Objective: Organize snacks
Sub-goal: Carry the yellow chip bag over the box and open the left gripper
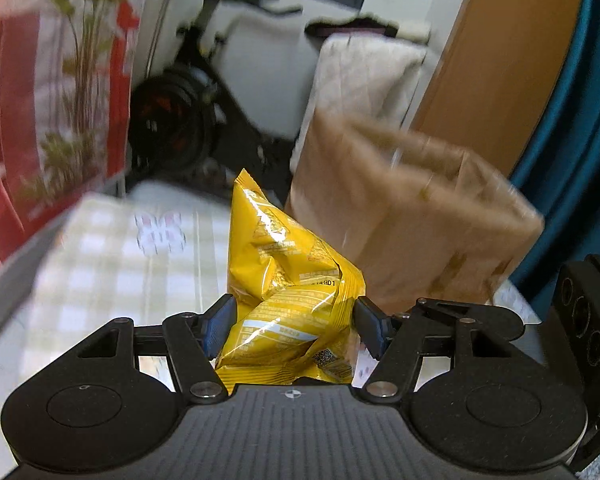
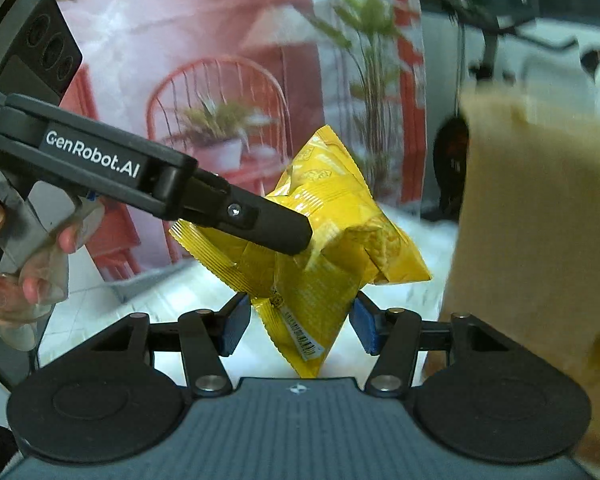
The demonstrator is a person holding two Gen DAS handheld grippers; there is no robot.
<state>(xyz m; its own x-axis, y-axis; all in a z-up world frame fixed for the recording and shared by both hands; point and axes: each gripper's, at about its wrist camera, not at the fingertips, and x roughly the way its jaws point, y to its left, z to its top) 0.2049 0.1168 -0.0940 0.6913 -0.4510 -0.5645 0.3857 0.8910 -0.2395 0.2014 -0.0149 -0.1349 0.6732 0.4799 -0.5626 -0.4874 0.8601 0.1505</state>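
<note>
Left fingers: the left gripper (image 1: 294, 320), at lower centre of the left wrist view, is clamped on crumpled yellow snack packets (image 1: 284, 280).
Right fingers: the right gripper (image 2: 300, 328), at lower centre of the right wrist view, appears clamped on the lowest packet, just above its barcode.
Snacks: held in the air above the checked bench (image 1: 100, 248), left of the brown paper bag (image 1: 412, 216).
Risk: both grippers hold one bunch, so pulling them apart could tear a packet. A loose packet could slip out and drop.
Bag risk: its soft mouth is blurred and may catch the packets.
Left view only: the bench top.
Right view only: a hand (image 2: 16, 280) squeezing the left trigger at lower left, with a red poster (image 2: 220, 80) behind.
</note>
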